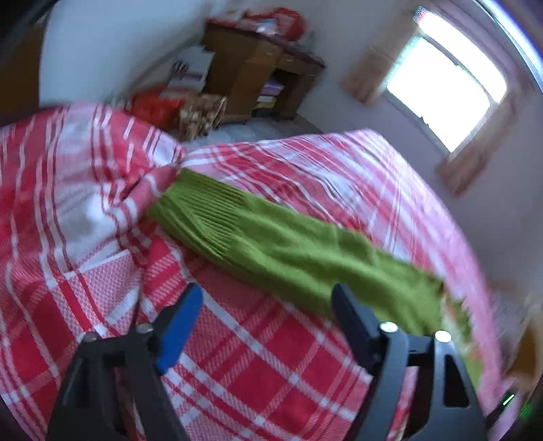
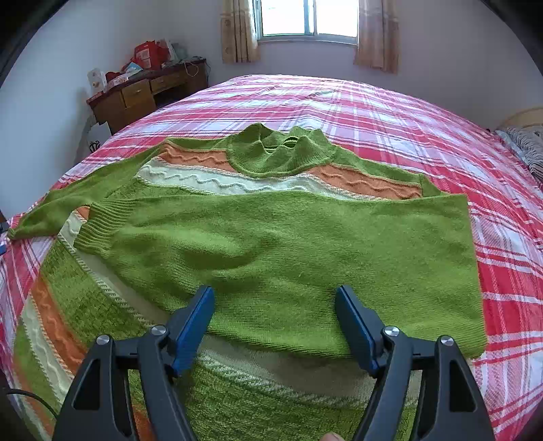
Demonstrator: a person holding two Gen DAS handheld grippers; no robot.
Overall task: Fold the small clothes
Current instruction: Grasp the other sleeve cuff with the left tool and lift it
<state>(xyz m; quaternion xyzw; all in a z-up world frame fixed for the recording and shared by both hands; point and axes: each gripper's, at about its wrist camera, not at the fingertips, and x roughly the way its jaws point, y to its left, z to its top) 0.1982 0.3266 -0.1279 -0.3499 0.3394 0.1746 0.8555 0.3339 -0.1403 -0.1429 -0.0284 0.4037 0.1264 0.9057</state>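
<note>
The green sweater [image 2: 271, 237] lies flat on the red-and-white checked bedspread [image 2: 441, 135], collar towards the window [image 2: 309, 17], and one sleeve is already laid across the chest, its ribbed cuff ending near the far side of the body. The right gripper [image 2: 275, 305] hovers over that folded sleeve with its blue-padded jaws standing wide, nothing between them — the knit sits below, not pinched. Over in the left wrist view, the left gripper [image 1: 268, 305] is also wide and empty, poised above bare bedspread just beside the other sleeve [image 1: 271, 237], which stretches out straight with its cuff pointing away towards the bed's edge. That looks like the step in hand: bring this second sleeve across to match the first. To do it well, the jaws want to come down near the cuff end, bite both layers of the tube together, lift only enough to clear the fabric, and carry it over in a flat arc so the fold falls at the shoulder seam rather than bunching. The wool is soft, fuzzy and stretchy, likely to drag and sag — a slow pull is safer. Wavy raised cables in orange and cream band the chest and hem; the cuffs are tightly ribbed, the best place for a firm hold.
</note>
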